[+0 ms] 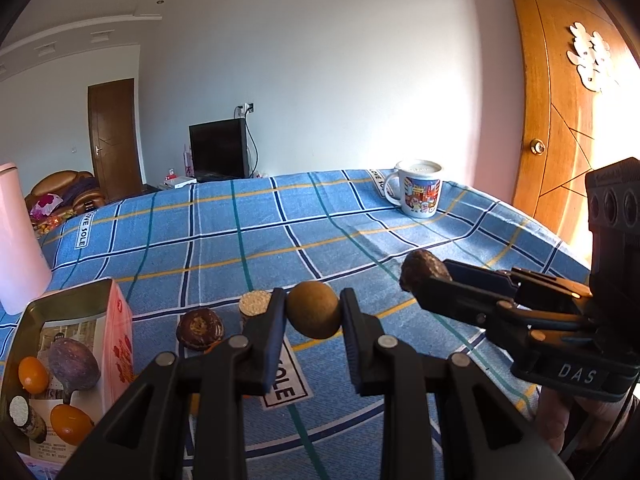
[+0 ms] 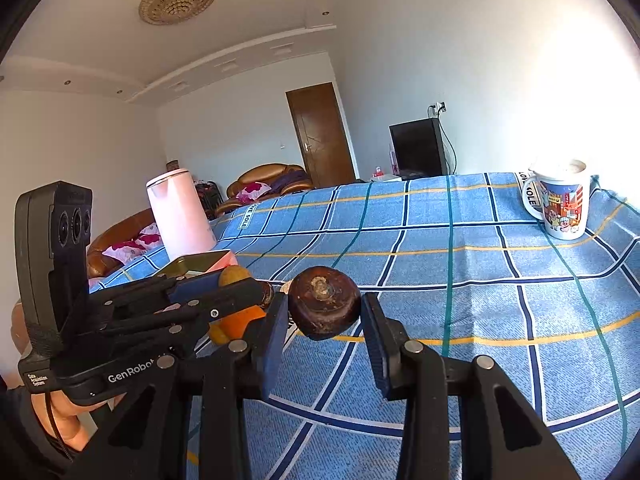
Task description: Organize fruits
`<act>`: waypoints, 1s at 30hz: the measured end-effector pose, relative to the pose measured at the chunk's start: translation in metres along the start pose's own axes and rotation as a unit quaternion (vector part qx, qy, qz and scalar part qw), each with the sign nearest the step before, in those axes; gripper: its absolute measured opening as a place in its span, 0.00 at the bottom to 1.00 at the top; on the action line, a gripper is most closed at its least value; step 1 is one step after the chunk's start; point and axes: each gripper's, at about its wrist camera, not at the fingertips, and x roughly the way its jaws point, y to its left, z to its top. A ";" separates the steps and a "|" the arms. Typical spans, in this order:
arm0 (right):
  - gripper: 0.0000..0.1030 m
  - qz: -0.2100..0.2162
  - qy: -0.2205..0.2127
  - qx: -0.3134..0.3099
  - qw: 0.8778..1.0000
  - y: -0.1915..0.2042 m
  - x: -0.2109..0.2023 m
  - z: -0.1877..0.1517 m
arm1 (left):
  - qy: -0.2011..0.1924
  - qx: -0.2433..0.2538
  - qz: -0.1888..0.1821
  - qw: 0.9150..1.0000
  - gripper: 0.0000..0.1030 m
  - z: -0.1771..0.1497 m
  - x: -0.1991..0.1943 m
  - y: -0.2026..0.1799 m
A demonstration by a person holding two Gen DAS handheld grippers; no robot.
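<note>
- Left wrist view: the left gripper (image 1: 313,315) is closed on a round greenish-brown fruit (image 1: 313,309), its two pads pressing the fruit's sides. The fruit looks lifted clear of the blue checked cloth (image 1: 224,240) that covers the tabletop, which suits a carry rather than a pick.
- At lower left stands an open tin box (image 1: 72,300) with a pink printed side. It already holds two orange fruits (image 1: 33,374), a purple fruit (image 1: 74,364) and a cut piece with a pale face (image 1: 18,410), so I judge it to be the collecting place.
- On the cloth just past the left fingers (image 1: 267,328) lie a dark brown round fruit (image 1: 200,329) and a short cut piece with a pale top (image 1: 254,303), both not yet gathered.
- To the right, the right gripper (image 1: 425,280) holds a dark fruit (image 1: 424,272) at its tip, raised above the cloth.
- A printed mug (image 1: 420,192) stands well apart at the far edge, and a pink kettle (image 1: 18,240) is at the left.
- Right wrist view: the right gripper (image 2: 324,312) clamps a dark brown fruit with a round scar on its face (image 2: 324,302), gripped across its widest part, so it sits steadily.
- The left gripper (image 2: 256,288) reaches in from the left with its yellowish fruit (image 2: 236,275) showing; an orange fruit (image 2: 240,320) lies beneath it.
- The box (image 2: 200,263), kettle (image 2: 180,216) and mug (image 2: 562,200) appear beyond.
</note>
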 end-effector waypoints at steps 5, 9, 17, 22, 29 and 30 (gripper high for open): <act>0.38 -0.018 0.015 -0.011 1.000 0.006 0.007 0.002 | -0.004 -0.006 0.005 1.000 0.28 -0.003 -0.010 0.011; 0.38 0.002 0.030 -0.007 1.000 0.015 0.018 0.006 | -0.008 -0.023 0.020 1.000 0.28 -0.005 -0.021 0.033; 0.38 0.036 0.045 -0.057 0.997 0.073 0.050 0.023 | -0.018 -0.068 0.065 0.995 0.28 -0.012 -0.044 0.093; 0.38 0.063 0.059 -0.094 0.992 0.117 0.076 0.029 | -0.018 -0.105 0.098 0.990 0.28 -0.019 -0.056 0.135; 0.38 0.090 0.090 -0.137 0.982 0.168 0.113 0.027 | -0.001 -0.145 0.126 0.981 0.27 -0.029 -0.061 0.179; 0.38 0.092 0.095 -0.143 0.981 0.174 0.118 0.026 | 0.003 -0.148 0.128 0.981 0.27 -0.031 -0.061 0.183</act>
